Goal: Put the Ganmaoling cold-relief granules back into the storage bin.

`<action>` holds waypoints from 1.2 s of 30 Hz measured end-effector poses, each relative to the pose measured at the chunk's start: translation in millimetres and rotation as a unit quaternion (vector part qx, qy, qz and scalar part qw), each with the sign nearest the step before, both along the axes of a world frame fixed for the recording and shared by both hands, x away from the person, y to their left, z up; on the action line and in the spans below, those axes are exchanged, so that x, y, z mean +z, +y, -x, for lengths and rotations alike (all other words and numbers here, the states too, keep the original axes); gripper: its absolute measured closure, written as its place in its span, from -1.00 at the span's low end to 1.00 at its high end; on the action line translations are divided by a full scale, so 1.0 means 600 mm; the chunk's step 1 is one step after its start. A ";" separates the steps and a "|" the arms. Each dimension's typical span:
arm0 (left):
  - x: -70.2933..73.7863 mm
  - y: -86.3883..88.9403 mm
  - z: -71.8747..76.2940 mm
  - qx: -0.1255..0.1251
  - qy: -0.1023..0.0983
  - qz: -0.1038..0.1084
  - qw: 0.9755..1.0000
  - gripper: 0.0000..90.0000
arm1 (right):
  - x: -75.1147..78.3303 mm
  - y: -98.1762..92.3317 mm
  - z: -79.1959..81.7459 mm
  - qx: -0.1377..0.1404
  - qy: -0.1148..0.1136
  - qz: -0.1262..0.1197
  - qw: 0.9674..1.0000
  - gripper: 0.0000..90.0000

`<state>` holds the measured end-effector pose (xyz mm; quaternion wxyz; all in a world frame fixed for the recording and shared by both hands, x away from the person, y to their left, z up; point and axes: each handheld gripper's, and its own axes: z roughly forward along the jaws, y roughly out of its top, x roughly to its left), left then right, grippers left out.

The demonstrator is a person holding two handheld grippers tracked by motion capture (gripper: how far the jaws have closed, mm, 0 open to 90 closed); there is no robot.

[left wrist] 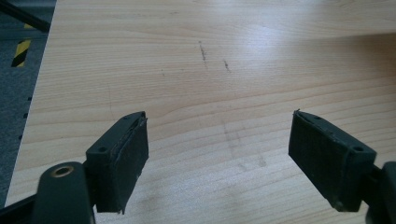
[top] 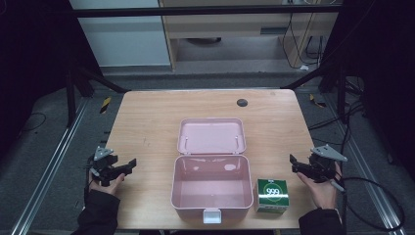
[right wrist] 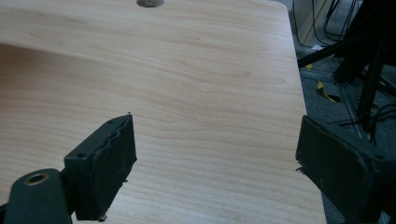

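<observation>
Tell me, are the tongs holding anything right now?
No. The left tongs and right tongs both stand open over bare table, apart from the pink box and green carton.

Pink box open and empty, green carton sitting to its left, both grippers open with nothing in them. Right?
Not quite. The green carton sits beside the right side of the pink box, near the right gripper, as the high view shows. The rest holds: box open and empty, left gripper and right gripper open, nothing between the jaws.

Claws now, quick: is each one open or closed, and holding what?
Left claw: open, holding nothing.
Right claw: open, holding nothing.
</observation>
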<state>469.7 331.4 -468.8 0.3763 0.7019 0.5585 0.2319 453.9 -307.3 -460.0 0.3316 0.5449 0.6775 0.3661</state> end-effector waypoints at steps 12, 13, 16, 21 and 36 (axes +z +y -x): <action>0.003 -0.006 0.002 -0.010 0.004 -0.011 1.000 -0.53 | 0.033 0.014 0.007 0.043 -0.009 0.004 0.999 -0.79; 0.003 -0.007 0.002 -0.010 0.004 -0.012 1.000 -0.53 | 0.036 0.016 0.008 0.047 -0.009 0.005 0.999 -0.80; 0.002 -0.008 0.002 -0.012 0.006 -0.013 1.000 -0.52 | 0.043 0.019 0.009 0.053 -0.009 0.007 0.999 -0.81; 0.002 -0.009 0.002 -0.013 0.009 -0.014 1.000 -0.52 | 0.058 0.022 0.011 0.066 -0.012 0.002 0.998 -0.82; -0.003 -0.011 0.000 -0.014 0.020 -0.019 1.000 -0.50 | 0.109 0.034 0.011 0.128 0.005 0.037 0.991 -0.84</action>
